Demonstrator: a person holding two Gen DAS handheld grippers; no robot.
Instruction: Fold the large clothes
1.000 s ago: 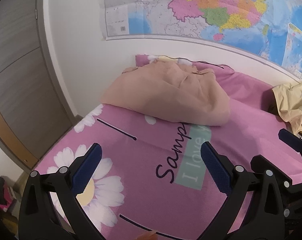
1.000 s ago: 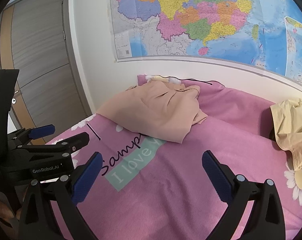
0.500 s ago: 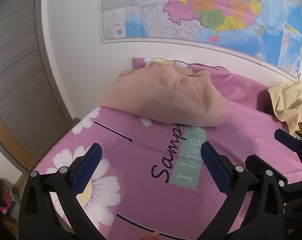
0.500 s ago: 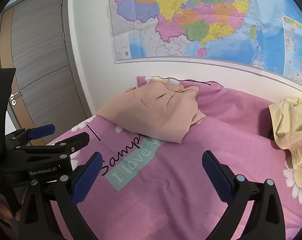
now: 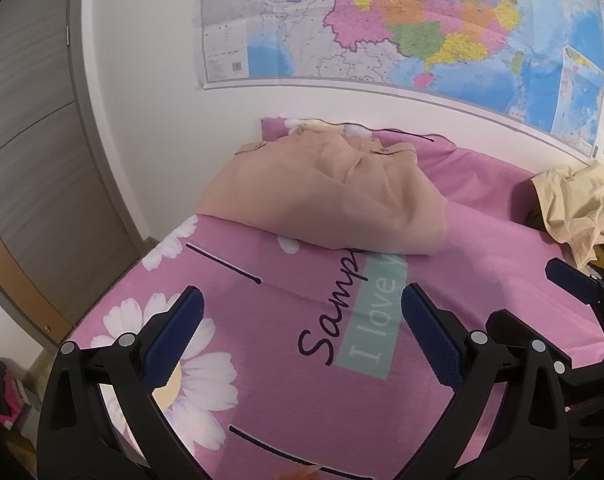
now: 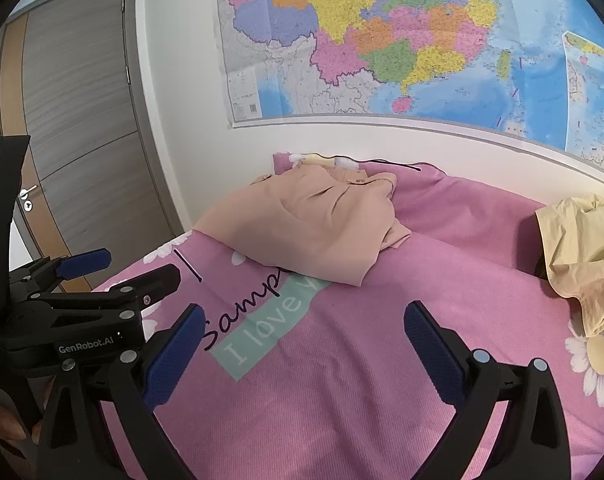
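Note:
A folded peach-pink garment [image 5: 334, 196] lies at the far left of the pink bed, near the wall; it also shows in the right wrist view [image 6: 314, 228]. A crumpled pale yellow garment [image 5: 578, 204] lies at the right edge of the bed, also in the right wrist view [image 6: 582, 248]. My left gripper [image 5: 302, 336] is open and empty, held above the printed sheet, well short of the peach garment. My right gripper [image 6: 304, 348] is open and empty over the sheet. The left gripper shows at the left in the right wrist view [image 6: 119, 272].
The pink bedsheet [image 6: 382, 360] has daisies and printed lettering. A large map [image 5: 382, 20] hangs on the white wall behind the bed. A grey wooden door [image 6: 81, 120] stands to the left. Dark and pink items [image 5: 1, 396] lie on the floor at left.
Both cameras have drawn back and tilted up slightly, so the peach garment sits a little farther and lower-centre. Both grippers stay open and empty.

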